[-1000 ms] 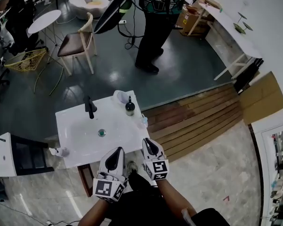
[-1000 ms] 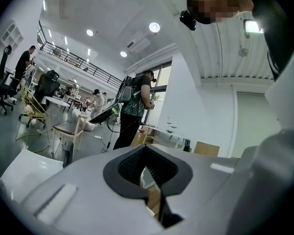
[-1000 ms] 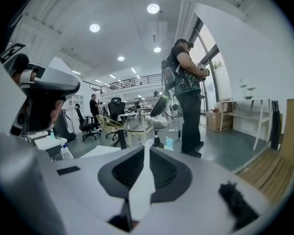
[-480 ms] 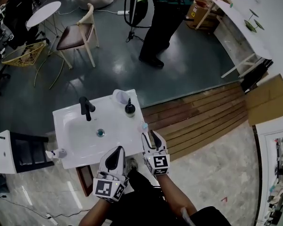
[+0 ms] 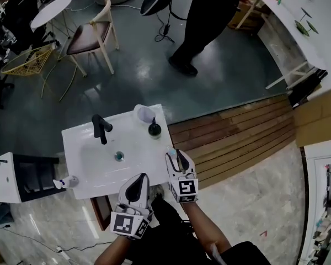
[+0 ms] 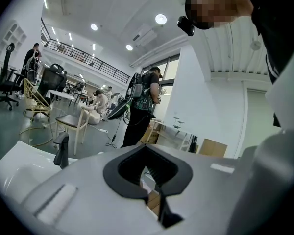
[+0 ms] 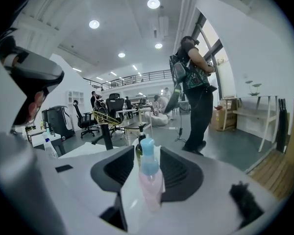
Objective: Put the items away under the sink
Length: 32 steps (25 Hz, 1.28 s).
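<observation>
On the right edge of the white rectangular countertop sink [image 5: 88, 167], a small pink translucent bottle with a light blue cap [image 7: 151, 186] stands upright. It sits in the gap between the spread jaws of your right gripper [image 7: 147, 152]. The ribbed black pads flank it on both sides, and you cannot tell whether either one touches it. From the head view, the same bottle [image 5: 171, 152] shows as a small pale shape at the tips of the right gripper [image 5: 176, 158], which points toward the sink's right rim. Your left gripper [image 5: 139, 177] is held at the sink's front edge, just beside the right one. In its own view the left gripper [image 6: 146, 147] has its jaw tips met, leaving only a hollow loop between the pads and holding nothing. Farther back on the sink top, a dark round pump bottle [image 5: 154, 128] stands near the back right corner, with a white cup [image 5: 144, 114] just beside it. A black faucet [image 5: 99, 127] rises at the back of the basin, above the round drain [image 5: 119, 156]. A white spray bottle [image 5: 66, 182] lies at the front left corner. To the sink's right runs a strip of brown wooden planks [image 5: 231, 134]. Beyond it, on the dark grey floor, a person in dark trousers [image 5: 209, 24] stands, and a wooden chair with a brown seat [image 5: 88, 37] sits near a round white table [image 5: 51, 12].
</observation>
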Available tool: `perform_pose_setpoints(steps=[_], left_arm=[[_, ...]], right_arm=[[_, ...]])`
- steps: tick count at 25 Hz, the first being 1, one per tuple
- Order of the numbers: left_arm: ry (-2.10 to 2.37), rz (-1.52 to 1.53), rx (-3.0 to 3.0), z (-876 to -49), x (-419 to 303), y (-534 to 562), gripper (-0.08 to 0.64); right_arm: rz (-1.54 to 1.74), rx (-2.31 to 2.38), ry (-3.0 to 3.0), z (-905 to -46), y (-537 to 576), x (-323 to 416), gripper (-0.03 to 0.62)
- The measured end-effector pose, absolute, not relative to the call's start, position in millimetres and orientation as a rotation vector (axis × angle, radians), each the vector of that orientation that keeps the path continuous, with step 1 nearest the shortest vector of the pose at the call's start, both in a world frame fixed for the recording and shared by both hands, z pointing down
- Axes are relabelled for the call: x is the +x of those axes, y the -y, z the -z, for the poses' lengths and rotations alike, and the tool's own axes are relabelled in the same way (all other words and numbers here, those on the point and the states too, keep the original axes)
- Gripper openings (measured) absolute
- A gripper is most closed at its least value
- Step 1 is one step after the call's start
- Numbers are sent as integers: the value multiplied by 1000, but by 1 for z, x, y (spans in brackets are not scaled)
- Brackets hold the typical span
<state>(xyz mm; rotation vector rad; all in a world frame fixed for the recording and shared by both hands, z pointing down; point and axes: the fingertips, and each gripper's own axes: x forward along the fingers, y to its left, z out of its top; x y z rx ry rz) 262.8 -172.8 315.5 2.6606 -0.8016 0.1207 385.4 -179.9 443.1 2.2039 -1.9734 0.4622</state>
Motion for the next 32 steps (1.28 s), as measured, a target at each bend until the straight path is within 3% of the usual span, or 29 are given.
perform_pose_setpoints(steps=[9, 14, 32], left_arm=[[764, -156, 2661, -326, 264, 178, 6], [762, -149, 2657, -326, 261, 180, 6], [796, -133, 2646, -323, 235, 179, 6]], right_arm=[[-439, 2222, 1926, -448, 188, 388, 160], [-415, 2252, 1887, -447, 188, 390, 90], [-388, 2246, 1905, -444, 185, 381, 74]])
